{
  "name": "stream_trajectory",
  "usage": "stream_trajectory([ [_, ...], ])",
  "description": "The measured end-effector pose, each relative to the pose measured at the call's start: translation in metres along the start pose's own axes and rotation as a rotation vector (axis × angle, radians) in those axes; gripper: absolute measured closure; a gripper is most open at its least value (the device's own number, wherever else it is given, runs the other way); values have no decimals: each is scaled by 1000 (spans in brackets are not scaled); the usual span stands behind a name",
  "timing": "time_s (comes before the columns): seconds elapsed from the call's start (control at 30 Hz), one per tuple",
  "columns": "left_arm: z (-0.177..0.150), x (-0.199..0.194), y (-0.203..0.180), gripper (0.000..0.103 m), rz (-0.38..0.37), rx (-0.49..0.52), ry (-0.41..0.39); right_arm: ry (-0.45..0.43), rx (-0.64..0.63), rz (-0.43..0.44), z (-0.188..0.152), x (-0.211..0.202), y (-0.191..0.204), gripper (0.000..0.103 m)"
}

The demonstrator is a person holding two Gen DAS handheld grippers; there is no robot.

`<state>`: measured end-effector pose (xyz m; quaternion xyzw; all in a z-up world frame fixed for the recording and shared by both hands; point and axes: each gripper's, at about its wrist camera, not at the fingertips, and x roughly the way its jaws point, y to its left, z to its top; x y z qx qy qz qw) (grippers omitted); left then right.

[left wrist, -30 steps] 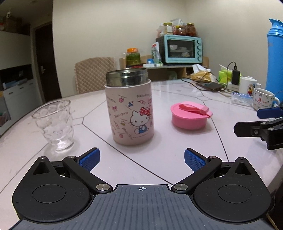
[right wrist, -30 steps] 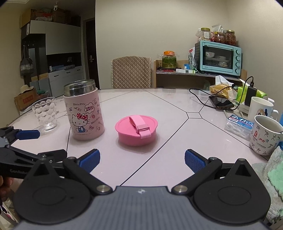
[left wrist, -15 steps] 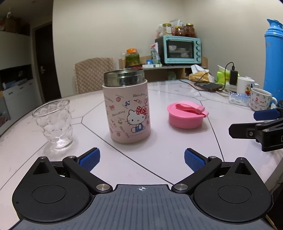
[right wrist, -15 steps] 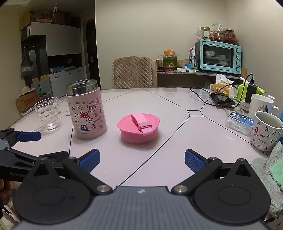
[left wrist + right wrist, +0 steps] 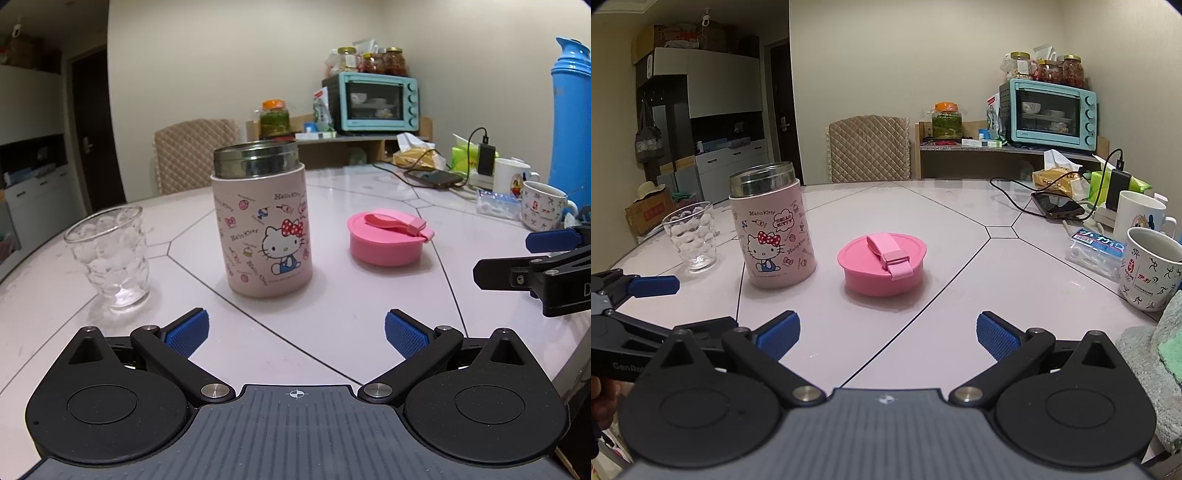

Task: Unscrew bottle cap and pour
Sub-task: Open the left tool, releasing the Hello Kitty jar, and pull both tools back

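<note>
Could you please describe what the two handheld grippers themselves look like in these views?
The left gripper and right gripper look alike: matte black linkage arms on round black pivot housings, silver pivot screws, ribbed grey base with a small crosshair mark, and textured blue pads on the fingertips. The left one's side shows partial white lettering, "GenRo". No cables visible.

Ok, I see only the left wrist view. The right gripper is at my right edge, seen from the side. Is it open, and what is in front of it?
Observer: The right gripper is open and empty, and it faces the pink cap lying on the table.
Operator: Is something beside it on the right?
Observer: A grey-green cloth lies at the table edge, right of its right finger.
Operator: Who holds my left gripper?
Observer: Part of a bare hand shows behind its handle.
</note>
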<state>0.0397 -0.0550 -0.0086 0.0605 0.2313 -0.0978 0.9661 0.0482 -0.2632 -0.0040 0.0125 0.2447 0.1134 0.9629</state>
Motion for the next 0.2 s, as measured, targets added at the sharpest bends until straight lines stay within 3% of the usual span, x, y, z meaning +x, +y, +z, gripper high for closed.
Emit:
stream_trajectory([
  [0.2, 0, 0, 0, 0, -13, -4, -7, 3, 5, 3, -1, 2, 0, 0],
])
